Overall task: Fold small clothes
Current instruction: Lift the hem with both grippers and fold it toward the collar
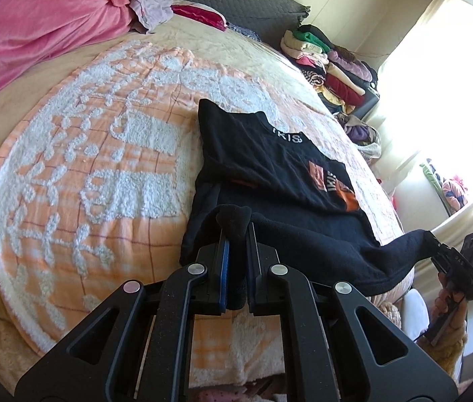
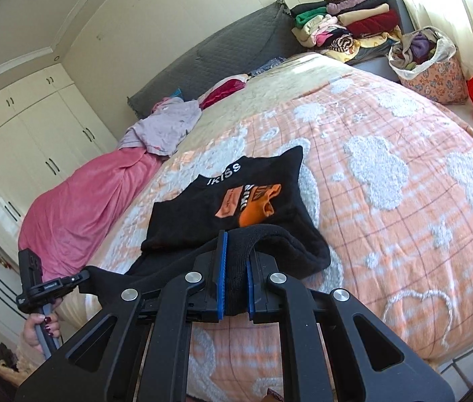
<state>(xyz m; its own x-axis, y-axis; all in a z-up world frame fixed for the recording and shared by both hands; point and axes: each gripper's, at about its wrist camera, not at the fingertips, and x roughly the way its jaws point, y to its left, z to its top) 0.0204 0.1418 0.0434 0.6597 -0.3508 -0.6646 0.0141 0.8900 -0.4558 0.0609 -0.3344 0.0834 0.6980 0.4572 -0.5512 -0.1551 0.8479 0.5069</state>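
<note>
On the bed (image 2: pixel 387 201), atop an orange-and-white checked blanket (image 1: pixel 79 181) with fluffy white patterns: one small black shirt (image 1: pixel 270 167), white lettering at the collar, orange print on the chest, lying collar-end away with its near hem lifted off the blanket. Left tool (image 1: pixel 236 231): clenched on a bunched corner of the hem, black cloth filling the gap between its blue-lined pads. Right tool (image 2: pixel 236 251): likewise clenched on the opposite hem corner, a thick roll of cloth between its pads. The hem stretches between the two tools, sagging slightly in the middle. Each tool is held by a person's hand (image 2: pixel 44 330), visible at the frame edge of the other view. Other items: pink blanket (image 1: pixel 35 26) heaped on the far side of the bed, pale lilac garment (image 2: pixel 166 127) beside it, grey headboard cushion (image 2: pixel 219 50), stack of folded clothes (image 2: pixel 347 26) beyond the bed, flowered fabric basket (image 2: pixel 434 70) full of laundry, white wardrobe (image 2: pixel 18 127). Judged step: carrying the hem toward the collar for a first fold. Risks: the bunched grips could carry wrinkles or a twisted edge into the fold; uneven travel of the two tools would land the hem crooked against the collar; pulling them apart too hard could drag the whole shirt along the fluffy blanket, and letting them drift together would let the sagging middle buckle.
</note>
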